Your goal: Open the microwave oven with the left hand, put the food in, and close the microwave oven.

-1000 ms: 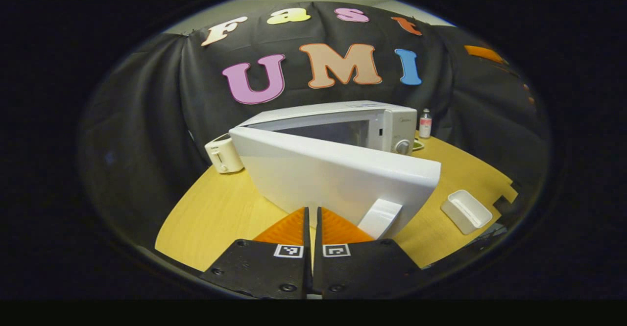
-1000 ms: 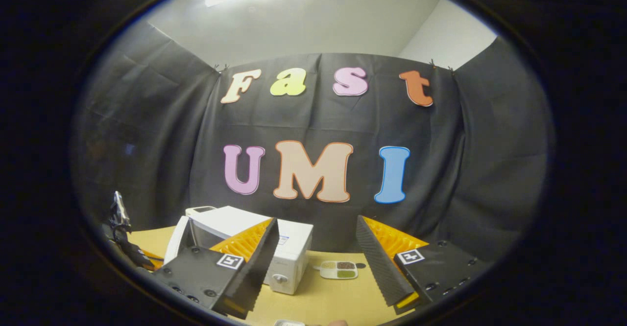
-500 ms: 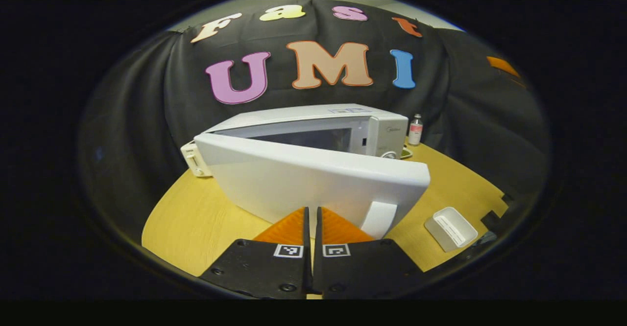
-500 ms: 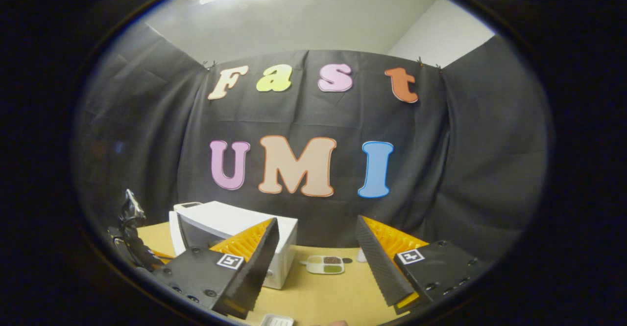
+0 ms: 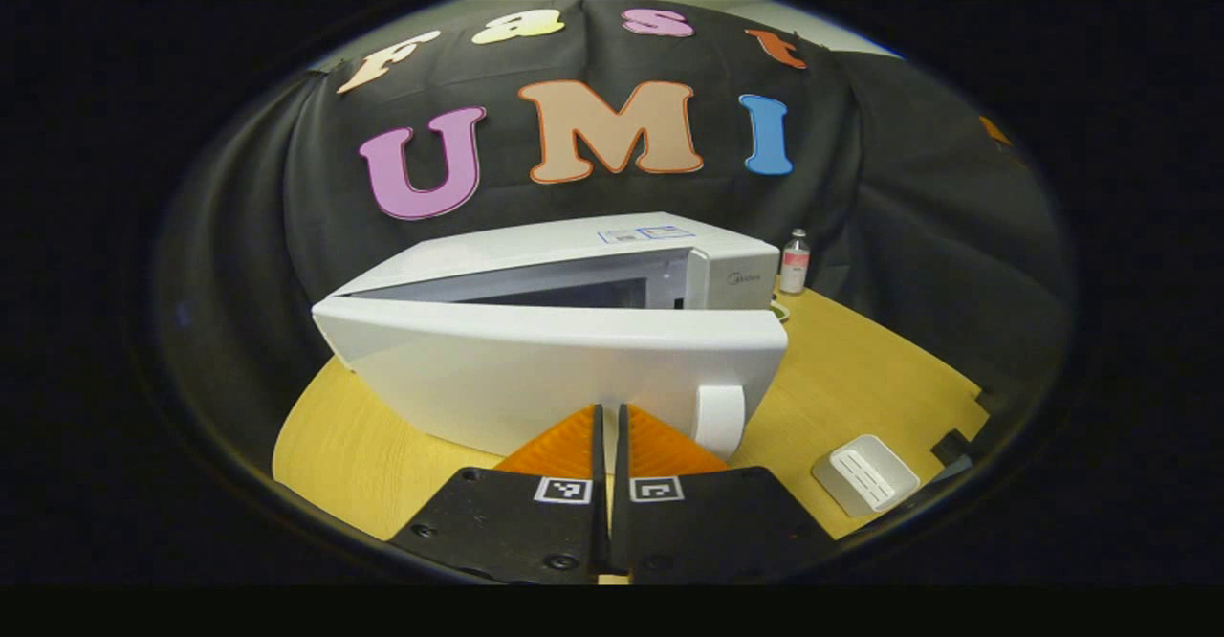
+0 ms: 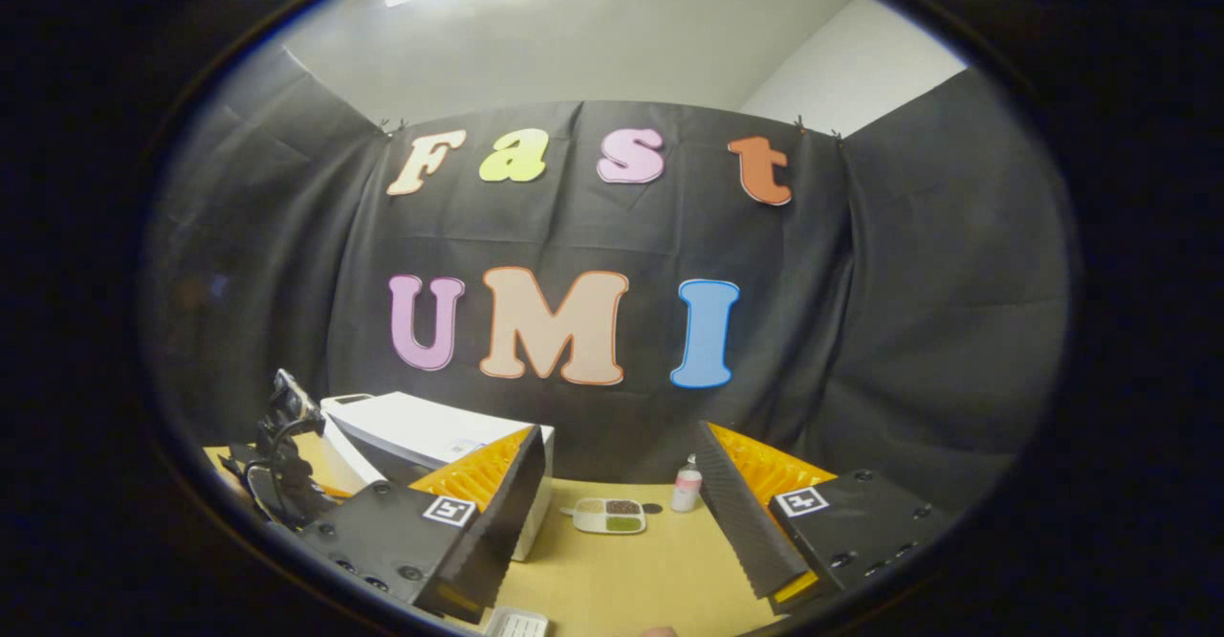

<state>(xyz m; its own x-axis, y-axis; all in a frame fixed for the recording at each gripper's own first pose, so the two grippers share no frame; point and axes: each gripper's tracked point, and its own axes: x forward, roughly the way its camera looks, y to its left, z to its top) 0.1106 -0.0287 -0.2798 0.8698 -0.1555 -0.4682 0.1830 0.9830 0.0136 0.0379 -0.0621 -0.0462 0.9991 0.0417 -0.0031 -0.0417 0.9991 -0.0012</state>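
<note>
Left gripper (image 5: 609,427) closed against microwave door (image 5: 555,369), seemingly

A round wooden worktop (image 5: 861,369) holds a small bottle with a pink label (image 5: 794,262) at two o'clock and an empty white tray (image 5: 865,473) at four o'clock.

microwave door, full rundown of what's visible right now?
The microwave door is a plain white, glossy-looking panel, hinged at its left and standing partly open, with a gap to the dark cavity. A white handle runs upright near its free right edge. The shut left gripper sits right in front of the door's lower face; contact can't be told. It hangs over the wooden table.
</note>
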